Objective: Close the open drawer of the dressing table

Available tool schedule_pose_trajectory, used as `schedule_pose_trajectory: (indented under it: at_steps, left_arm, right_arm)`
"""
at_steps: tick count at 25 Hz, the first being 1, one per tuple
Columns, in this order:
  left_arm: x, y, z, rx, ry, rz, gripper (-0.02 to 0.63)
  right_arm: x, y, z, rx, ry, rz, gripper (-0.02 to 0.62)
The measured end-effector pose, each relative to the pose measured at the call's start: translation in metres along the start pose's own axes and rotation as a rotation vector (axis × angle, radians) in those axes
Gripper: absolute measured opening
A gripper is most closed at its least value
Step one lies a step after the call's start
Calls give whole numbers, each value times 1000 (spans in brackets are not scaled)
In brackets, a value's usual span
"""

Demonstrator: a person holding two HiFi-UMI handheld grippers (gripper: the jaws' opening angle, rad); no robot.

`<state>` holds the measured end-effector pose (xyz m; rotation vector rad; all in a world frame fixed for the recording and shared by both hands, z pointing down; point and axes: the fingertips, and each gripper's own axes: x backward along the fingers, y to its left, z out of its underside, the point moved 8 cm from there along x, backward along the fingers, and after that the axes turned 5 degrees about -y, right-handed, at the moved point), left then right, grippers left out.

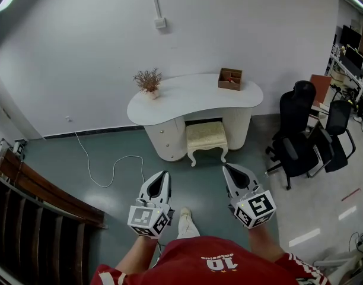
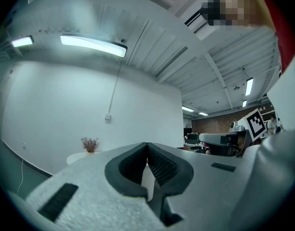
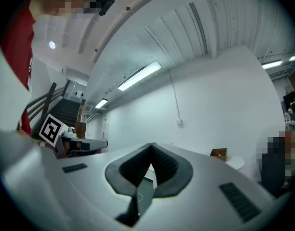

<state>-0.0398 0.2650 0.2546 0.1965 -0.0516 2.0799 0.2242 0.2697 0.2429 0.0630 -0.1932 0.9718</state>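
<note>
At the bottom edge of the head view is a red fabric shirt, with a white shoe (image 1: 185, 221) on the smooth grey-green floor just above it. Either side of the shoe, the two hand-held tools point up the frame. The left gripper (image 1: 164, 173), grey-white moulded plastic with a cube of black-and-white square markers at its rear, has its jaws pressed together to a wedge. Its own view shows the ribbed dark pads meeting, with nothing between them. The right gripper (image 1: 225, 167), of the same make, is likewise closed and empty.

At lower left runs a dark wooden stair railing (image 1: 33, 218). A thin white cable (image 1: 104, 171) loops across the floor from the wall.

The white dressing table (image 1: 193, 97) stands well apart from both grippers at upper centre, against the plain white wall. Its glossy top is kidney-shaped, set on rounded pedestals. The drawer fronts (image 1: 165, 138) with small knobs are in the left pedestal; whether one is open cannot be made out. A cream upholstered stool (image 1: 206, 138) with curved white legs sits partly tucked under the table. On top are a dried brown sprig in a small pot (image 1: 148, 81) and an open wooden box (image 1: 229, 78). Black swivel office chairs (image 1: 300, 135) cluster at the right.
</note>
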Motion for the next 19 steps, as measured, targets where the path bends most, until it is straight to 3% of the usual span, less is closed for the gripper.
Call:
schedule_pose_trajectory:
  at_steps: [19]
  left_arm:
    - [0,2,3,-23,3,-17,-14]
  right_arm:
    - [-1,-7,8,-6,-1,35,-6]
